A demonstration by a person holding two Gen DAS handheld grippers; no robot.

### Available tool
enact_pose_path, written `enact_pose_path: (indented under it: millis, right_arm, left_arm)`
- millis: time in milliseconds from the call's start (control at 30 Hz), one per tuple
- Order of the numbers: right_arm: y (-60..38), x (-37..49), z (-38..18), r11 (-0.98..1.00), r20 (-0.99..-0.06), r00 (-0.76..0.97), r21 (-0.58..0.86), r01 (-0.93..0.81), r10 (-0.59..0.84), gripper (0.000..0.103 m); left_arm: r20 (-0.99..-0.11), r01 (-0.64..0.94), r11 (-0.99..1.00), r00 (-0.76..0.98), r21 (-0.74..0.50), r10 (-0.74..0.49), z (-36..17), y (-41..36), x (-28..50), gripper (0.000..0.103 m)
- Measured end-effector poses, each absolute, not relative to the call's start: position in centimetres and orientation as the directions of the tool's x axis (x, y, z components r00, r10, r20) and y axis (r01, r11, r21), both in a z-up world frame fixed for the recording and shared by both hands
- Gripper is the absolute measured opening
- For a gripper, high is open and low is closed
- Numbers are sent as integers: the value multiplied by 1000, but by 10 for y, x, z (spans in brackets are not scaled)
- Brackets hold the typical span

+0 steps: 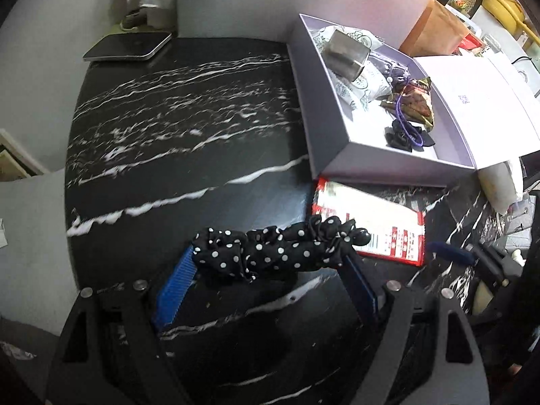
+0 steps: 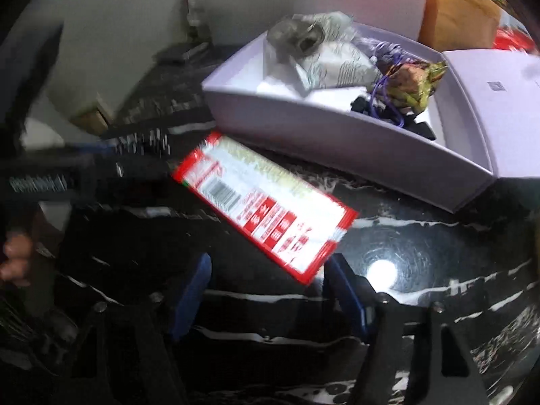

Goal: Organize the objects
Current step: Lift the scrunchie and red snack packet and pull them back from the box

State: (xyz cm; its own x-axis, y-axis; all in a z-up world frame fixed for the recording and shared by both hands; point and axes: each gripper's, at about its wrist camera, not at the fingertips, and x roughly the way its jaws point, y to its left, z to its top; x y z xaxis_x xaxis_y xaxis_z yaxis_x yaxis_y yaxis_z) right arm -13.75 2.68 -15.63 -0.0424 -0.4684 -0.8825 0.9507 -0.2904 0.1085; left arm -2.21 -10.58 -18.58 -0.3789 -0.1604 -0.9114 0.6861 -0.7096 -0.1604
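Note:
My left gripper (image 1: 270,258) is shut on a black scrunchie with white dots (image 1: 270,248), stretched between its blue pads just above the black marble table (image 1: 185,118). A red-and-white packet (image 1: 371,216) lies flat to its right, in front of an open lilac box (image 1: 388,172). The box holds white pouches, a metal tin, a brocade pouch and a black bow. In the right wrist view my right gripper (image 2: 266,263) stands open. The packet (image 2: 263,202) lies just ahead of it, one corner close to the right fingertip. The box (image 2: 337,145) is beyond.
The box lid (image 1: 472,101) lies to the right of the box. A flat dark device (image 1: 128,47) sits at the far left corner by the wall, and a brown bag (image 1: 435,30) stands behind the box. A person's fingers (image 2: 13,260) show at the left edge.

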Motion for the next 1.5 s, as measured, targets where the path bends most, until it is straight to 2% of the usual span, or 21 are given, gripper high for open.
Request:
enact_pose_path:
  millis: [133,367,500,600,667,867,1033,1100,1500]
  right_arm:
    - [15,-138,-148,-264,-862,-80,64,962,-501,72]
    - [-5,-138,-156,-115,-892,-79,-30,993,-446,73]
    - [-21,-135,-156,-95,-894,-131,-99,990,-429,73]
    - [-32,-132,-161,-55,-903,-96,-80,995,-419,74]
    - [-37,-131,-168,-38,-914,-69,-58,998,-400,80]
    - [-35,-133,-171,-115,-918,-65,-21,993,-391,80]
    - [-23,-130,-166,-207,-924,-95,-17,978,-371,67]
    - [-16,-129,-166,-226,-926,-100,-16,974,-365,65]
    - [41,-106,-166,-323,-957,-109,-17,946,-270,63]
  left_arm:
    - [-918,697,-705,-356,-135,-175,-186,-104,-14,82]
    - [-933,710,-695,-316,-114,-170,-192,-103,-5,82]
    - [-937,711,-695,-306,-108,-167,-195,-99,-4,82]
    - [-939,712,-693,-303,-112,-160,-196,-99,-3,82]
    - [-941,711,-696,-295,-100,-167,-197,-97,-1,82]
    - [-946,698,-709,-286,-95,-155,-198,-91,4,82]
    - [-948,689,-719,-281,-93,-147,-198,-87,10,82]
    - [-949,680,-728,-277,-83,-151,-197,-84,12,82]
    - [-956,591,-806,-252,-32,-147,-199,-55,17,82]
